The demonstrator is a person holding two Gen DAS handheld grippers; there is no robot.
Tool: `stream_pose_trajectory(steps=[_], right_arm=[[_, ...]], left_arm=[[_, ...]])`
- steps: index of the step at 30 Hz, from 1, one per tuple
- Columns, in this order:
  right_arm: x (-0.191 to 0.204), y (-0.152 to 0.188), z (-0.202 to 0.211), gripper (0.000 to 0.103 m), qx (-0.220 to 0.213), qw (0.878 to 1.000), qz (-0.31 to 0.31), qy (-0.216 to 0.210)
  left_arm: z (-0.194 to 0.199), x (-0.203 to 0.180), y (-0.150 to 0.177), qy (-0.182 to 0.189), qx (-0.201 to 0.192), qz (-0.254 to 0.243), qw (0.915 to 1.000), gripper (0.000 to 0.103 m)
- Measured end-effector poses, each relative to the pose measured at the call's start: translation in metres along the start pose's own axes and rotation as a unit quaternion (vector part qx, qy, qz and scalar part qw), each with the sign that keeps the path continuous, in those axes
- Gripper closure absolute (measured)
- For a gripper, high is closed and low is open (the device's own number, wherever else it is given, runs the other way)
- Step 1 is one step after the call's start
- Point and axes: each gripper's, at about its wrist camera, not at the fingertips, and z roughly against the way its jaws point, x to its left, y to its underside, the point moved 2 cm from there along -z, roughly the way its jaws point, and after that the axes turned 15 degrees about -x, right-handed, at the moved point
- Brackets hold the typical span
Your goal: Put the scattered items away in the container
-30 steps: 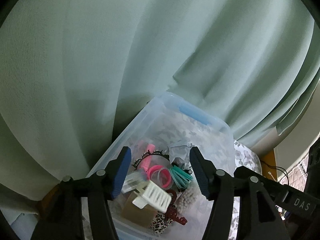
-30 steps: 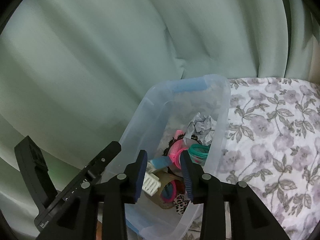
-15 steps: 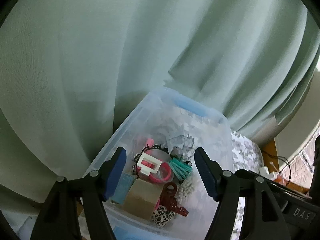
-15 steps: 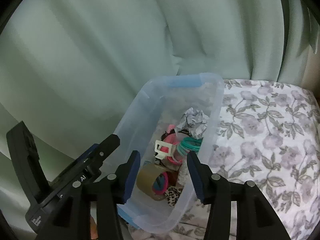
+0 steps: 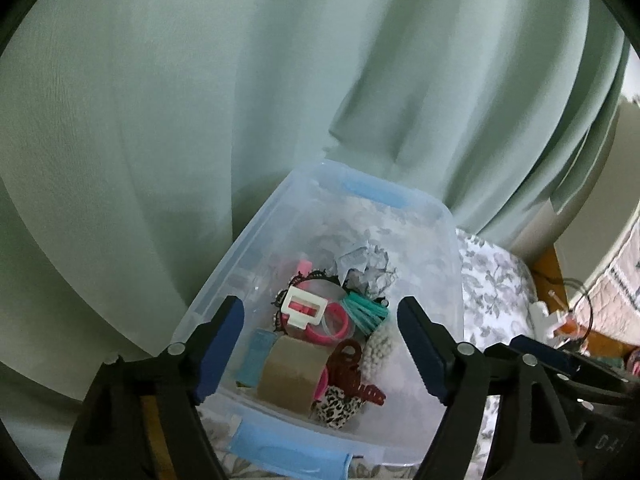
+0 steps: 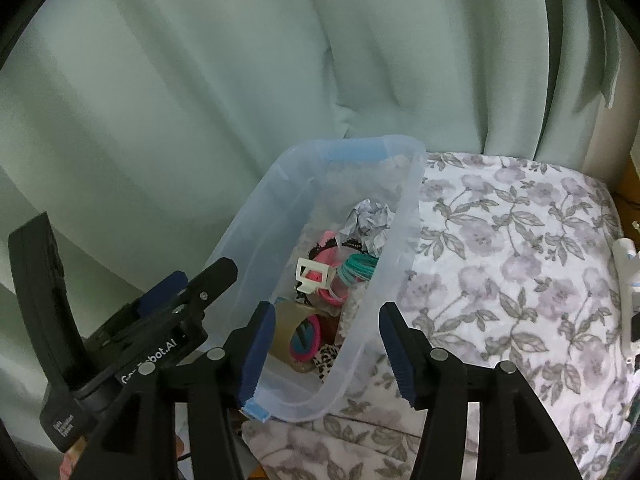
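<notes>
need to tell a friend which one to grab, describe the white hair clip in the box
Look in the clear plastic box by the green curtain. The white hair clip lies on top of the pink rings, the only white rectangular frame there.

A home, most likely a bedroom: a soft quilted bedcover printed with grey-purple flowers (image 6: 516, 264) spreads under a clear plastic storage bin with blue handles (image 6: 400, 240), and pale green pleated curtains (image 6: 240, 80) hang right behind it. The bin holds personal odds and ends (hair clips, elastic bands, a roll of brown packing tape (image 5: 290, 376)), everyday household clutter.
</notes>
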Motion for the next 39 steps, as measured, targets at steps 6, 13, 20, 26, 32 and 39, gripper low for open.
stream_pose_trajectory(steps=[6,13,20,26,32,39], right_arm=[[0.003,0.007,0.01,0.043,0.0,1.0,0.011,0.002],[0.0,0.015,0.026,0.042,-0.007,1.0,0.019,0.014],[-0.003,0.017,0.044,0.03,-0.029,0.999,0.041,0.021],[-0.007,0.018,0.053,0.012,-0.031,0.999,0.035,0.009],[-0.011,0.02,0.059,0.0,-0.034,0.999,0.031,0.008],[-0.009,0.017,0.072,0.0,-0.045,0.998,0.03,0.017]], left_arm=[[0.004,-0.011,0.007,-0.022,0.015,-0.04,0.9988,0.018],[0.016,-0.023,0.008,0.0,0.017,-0.054,0.9984,0.018],[0.024,-0.026,0.005,0.008,0.034,-0.045,0.9984,0.018],[0.029,-0.027,0.005,0.006,0.041,-0.045,0.9981,0.018],[0.035,-0.03,0.003,0.013,0.037,-0.046,0.9982,0.009],[0.041,-0.033,0.0,0.023,0.035,-0.043,0.9982,0.007]])
